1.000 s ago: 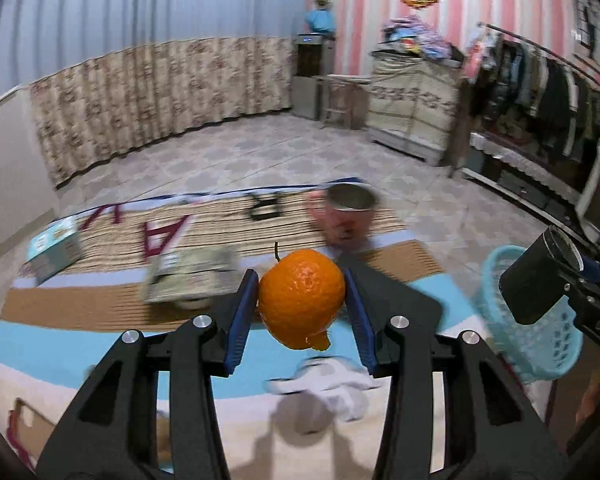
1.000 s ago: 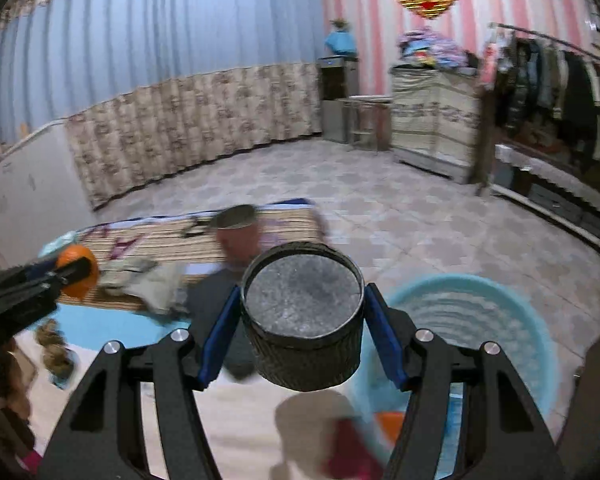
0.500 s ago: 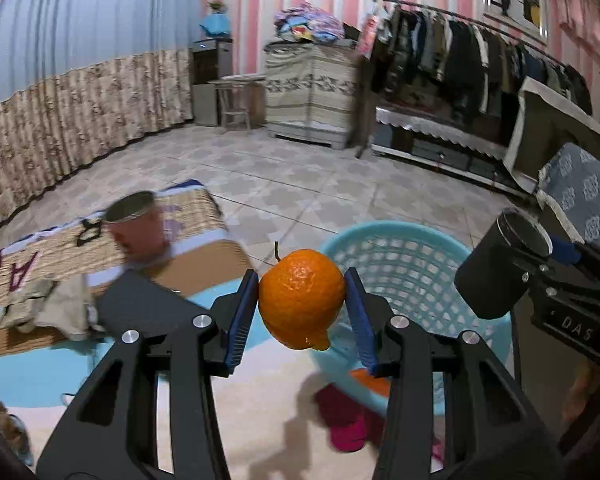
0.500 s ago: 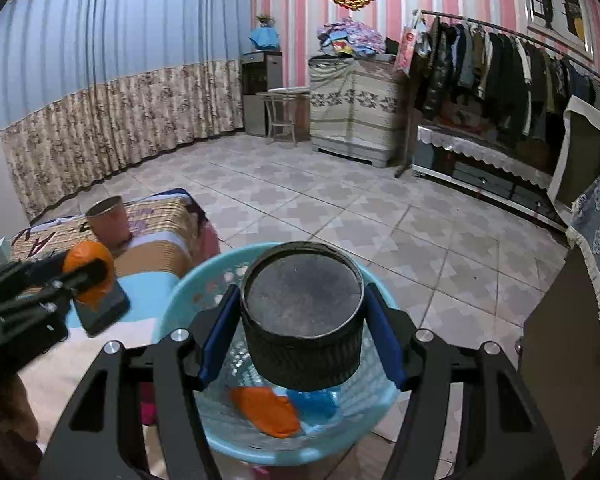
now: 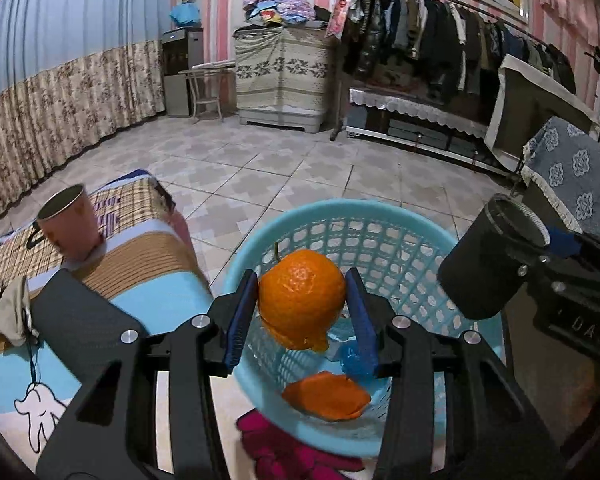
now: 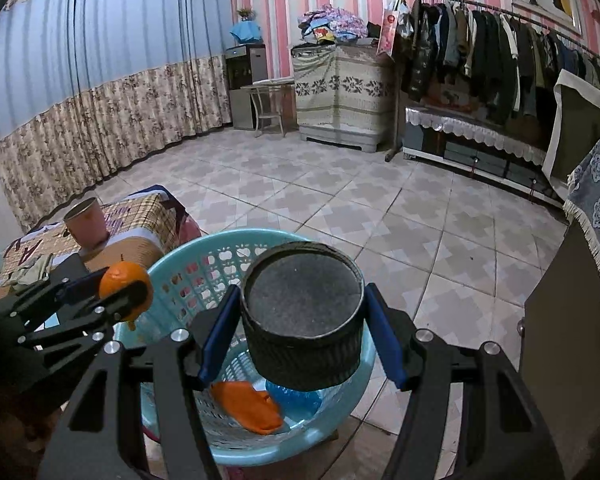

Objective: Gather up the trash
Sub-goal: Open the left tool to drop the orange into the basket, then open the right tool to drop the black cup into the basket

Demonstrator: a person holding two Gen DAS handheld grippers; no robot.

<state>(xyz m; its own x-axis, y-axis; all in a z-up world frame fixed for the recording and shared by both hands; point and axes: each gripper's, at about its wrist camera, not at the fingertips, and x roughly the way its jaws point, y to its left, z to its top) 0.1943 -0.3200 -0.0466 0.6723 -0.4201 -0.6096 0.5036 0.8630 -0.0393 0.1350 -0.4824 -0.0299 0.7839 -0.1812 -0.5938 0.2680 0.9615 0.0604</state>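
Observation:
My left gripper (image 5: 302,314) is shut on an orange (image 5: 302,298) and holds it above the near rim of a light blue plastic basket (image 5: 380,220). My right gripper (image 6: 302,328) is shut on a black round can (image 6: 302,316) and holds it over the same basket (image 6: 204,248). Orange peel (image 5: 326,396) and a blue wrapper (image 5: 352,360) lie in the basket's bottom. The right gripper with the can (image 5: 488,264) shows at the right of the left wrist view. The left gripper with the orange (image 6: 126,284) shows at the left of the right wrist view.
A low table with a striped cloth (image 5: 148,264) stands left of the basket, with a pink cup (image 5: 70,224), a black flat object (image 5: 80,320) and a crumpled cloth (image 5: 8,312). A red rag (image 5: 284,452) lies on the floor. A dark cabinet (image 6: 568,320) stands right.
Both grippers swung right from the table toward the basket, which is now closer and under them. Both loads stay held.

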